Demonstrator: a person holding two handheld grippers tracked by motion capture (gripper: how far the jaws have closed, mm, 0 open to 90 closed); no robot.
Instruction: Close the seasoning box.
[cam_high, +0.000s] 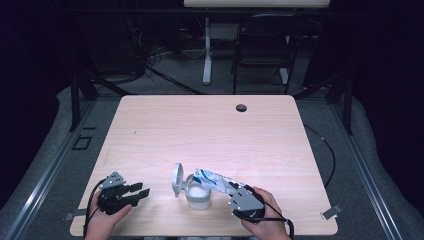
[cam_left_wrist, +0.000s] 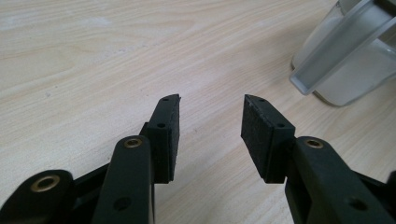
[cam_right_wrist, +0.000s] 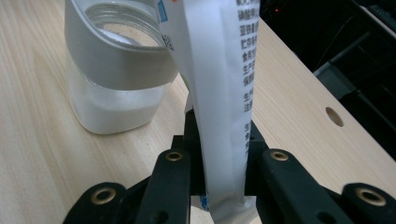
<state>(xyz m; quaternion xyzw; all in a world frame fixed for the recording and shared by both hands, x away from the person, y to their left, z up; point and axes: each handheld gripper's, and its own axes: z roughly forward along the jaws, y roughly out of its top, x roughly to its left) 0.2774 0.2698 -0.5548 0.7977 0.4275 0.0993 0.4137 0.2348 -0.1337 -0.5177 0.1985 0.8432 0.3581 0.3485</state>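
Note:
A clear jar (cam_high: 198, 194) with a grey collar and white powder inside stands near the table's front edge, its flip lid (cam_high: 177, 180) swung open to the left. My right gripper (cam_high: 234, 189) is shut on a white and blue pouch (cam_high: 215, 179), held tilted with its far end over the jar's mouth (cam_right_wrist: 128, 25). The pouch (cam_right_wrist: 223, 93) runs up between the right jaws, printed text on its side. My left gripper (cam_high: 142, 192) is open and holds nothing, low over the table left of the jar. The jar's lid (cam_left_wrist: 343, 44) lies ahead and right of the left gripper (cam_left_wrist: 211, 105).
The light wood table (cam_high: 200, 130) has a round cable hole (cam_high: 241, 107) near its far edge. A black chair (cam_high: 262, 47) and a white desk leg (cam_high: 207, 50) stand on the floor beyond the table. A cable (cam_high: 327, 150) hangs off the right side.

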